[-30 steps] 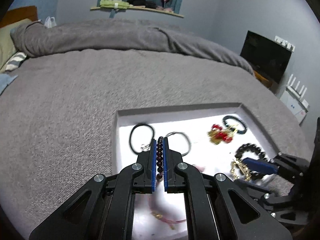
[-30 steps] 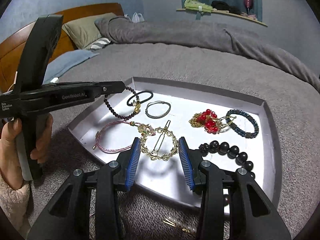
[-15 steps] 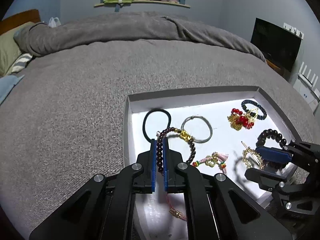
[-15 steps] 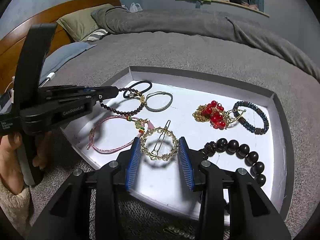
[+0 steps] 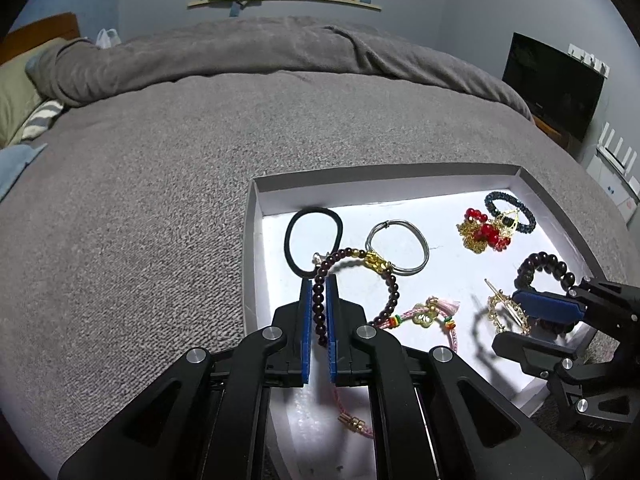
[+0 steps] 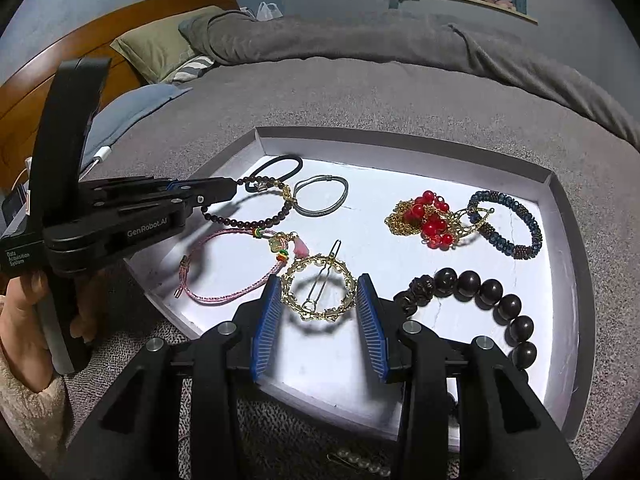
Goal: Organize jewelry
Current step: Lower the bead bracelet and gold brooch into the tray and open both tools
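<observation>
Two claws over the jewelry tray (image 6: 558, 240)
My left claw (image 5: 319, 300) pinches the dark bead bracelet (image 5: 394, 292) at the tray's left side; my right claw (image 6: 318, 312) stands wide around the gold ring clip (image 6: 318, 290)

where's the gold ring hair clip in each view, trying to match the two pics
Left wrist: the gold ring hair clip sits at lower right, partly behind the right gripper.
Right wrist: the clip is at lower centre, between the open blue pads.
Shared landmark: the big dark bead bracelet lies beside it in the tray.
</observation>
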The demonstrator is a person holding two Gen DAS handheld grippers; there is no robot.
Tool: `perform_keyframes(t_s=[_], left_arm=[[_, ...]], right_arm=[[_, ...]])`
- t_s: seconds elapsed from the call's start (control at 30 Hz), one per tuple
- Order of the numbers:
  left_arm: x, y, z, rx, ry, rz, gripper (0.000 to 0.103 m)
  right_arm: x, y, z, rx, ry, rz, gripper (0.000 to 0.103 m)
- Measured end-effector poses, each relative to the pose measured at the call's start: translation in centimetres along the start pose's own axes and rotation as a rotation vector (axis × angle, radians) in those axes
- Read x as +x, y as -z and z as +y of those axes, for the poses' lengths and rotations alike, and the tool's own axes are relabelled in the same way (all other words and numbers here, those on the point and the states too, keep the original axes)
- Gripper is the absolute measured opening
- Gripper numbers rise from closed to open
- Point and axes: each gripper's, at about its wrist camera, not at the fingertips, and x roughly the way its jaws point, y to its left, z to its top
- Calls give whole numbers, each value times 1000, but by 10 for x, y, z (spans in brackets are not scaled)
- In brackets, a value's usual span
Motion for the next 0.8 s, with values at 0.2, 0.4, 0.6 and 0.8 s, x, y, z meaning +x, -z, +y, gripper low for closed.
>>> perform_keyframes(t_s=[0.2,0.4,0.6,0.8], left_arm=[[-1,0,-1,3,-2,-3,9],[-6,1,0,-2,2,-21,18],[-18,1,-6,7,11,-59,39],[-31,1,-13,21,4,-93,57]], right_arm=[[0,0,-2,3,4,-3,40],[-3,-1,-3,2,7,-17,46],[-13,-1,-3,1,24,-58,51],[-30,-2,-10,41,43,-111,70]])
